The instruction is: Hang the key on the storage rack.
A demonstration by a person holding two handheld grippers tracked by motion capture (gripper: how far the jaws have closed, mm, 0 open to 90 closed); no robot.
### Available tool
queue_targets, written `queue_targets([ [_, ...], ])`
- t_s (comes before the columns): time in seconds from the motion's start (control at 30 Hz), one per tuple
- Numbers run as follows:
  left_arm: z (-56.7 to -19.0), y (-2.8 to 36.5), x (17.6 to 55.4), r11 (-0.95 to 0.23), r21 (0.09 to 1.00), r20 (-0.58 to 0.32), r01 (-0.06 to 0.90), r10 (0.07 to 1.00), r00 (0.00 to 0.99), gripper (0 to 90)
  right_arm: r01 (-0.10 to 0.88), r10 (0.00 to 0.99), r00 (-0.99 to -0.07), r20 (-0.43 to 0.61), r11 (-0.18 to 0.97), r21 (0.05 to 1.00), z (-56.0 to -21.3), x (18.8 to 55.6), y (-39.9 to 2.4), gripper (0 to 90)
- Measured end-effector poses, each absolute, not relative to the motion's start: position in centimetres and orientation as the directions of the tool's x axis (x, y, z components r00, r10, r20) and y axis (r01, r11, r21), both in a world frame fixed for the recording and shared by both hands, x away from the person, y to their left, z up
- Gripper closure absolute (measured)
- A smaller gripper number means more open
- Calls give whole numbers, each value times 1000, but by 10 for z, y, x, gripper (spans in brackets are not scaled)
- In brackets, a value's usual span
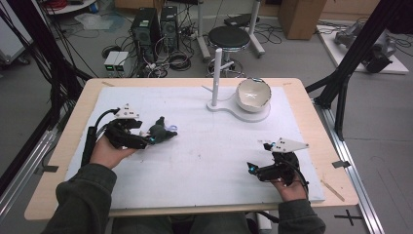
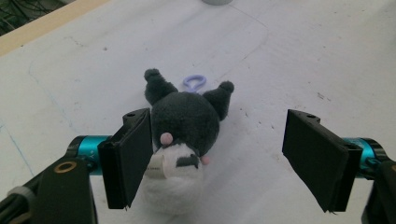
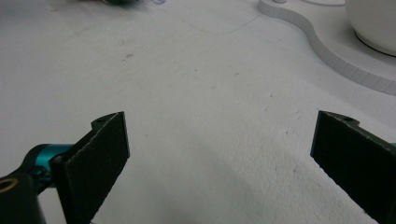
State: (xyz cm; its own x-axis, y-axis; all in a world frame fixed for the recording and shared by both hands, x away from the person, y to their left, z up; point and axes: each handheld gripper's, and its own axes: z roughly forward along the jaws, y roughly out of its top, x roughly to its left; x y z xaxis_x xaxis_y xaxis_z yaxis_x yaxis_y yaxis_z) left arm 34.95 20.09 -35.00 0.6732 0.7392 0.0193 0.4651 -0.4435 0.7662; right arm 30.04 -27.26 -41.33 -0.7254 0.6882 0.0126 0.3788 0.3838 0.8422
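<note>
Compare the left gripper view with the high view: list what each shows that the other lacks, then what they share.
Left gripper view: the plush's face with its pink nose, and one black pad touching the plush while the other stands clear.

High view: the bowl on its white stand, the peg, the right hand-held gripper and the floor clutter beyond the table.

Both: the plush lying on the white mat between the left hand-held gripper's open jaws, its purple loop pointing away.

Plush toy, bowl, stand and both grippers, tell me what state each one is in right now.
Plush toy: lying on the white mat, between the left gripper's jaws, one pad against it, the other clear.
Left gripper: open, not clamped.
Right gripper: open, nothing between its jaws.
Bowl: tilted on the stand's base.
Stand: upright.
</note>
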Motion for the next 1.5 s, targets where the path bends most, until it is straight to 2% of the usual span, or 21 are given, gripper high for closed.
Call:
queue_targets([
  [0.4, -362, 192, 375, -479, 714, 13, 511, 739, 674, 270, 384, 692, -722, 21, 374, 844, -414, 299, -275, 34],
  [0.73, -381, 178, 389, -527, 655, 43, 541, 741, 670, 282, 386, 699, -715, 32, 356, 851, -414, 298, -280, 35],
  [1.5, -398, 171, 402, -561, 606, 91, 564, 754, 651, 294, 384, 690, -723, 38, 356, 852, -415, 299, -281, 35],
])
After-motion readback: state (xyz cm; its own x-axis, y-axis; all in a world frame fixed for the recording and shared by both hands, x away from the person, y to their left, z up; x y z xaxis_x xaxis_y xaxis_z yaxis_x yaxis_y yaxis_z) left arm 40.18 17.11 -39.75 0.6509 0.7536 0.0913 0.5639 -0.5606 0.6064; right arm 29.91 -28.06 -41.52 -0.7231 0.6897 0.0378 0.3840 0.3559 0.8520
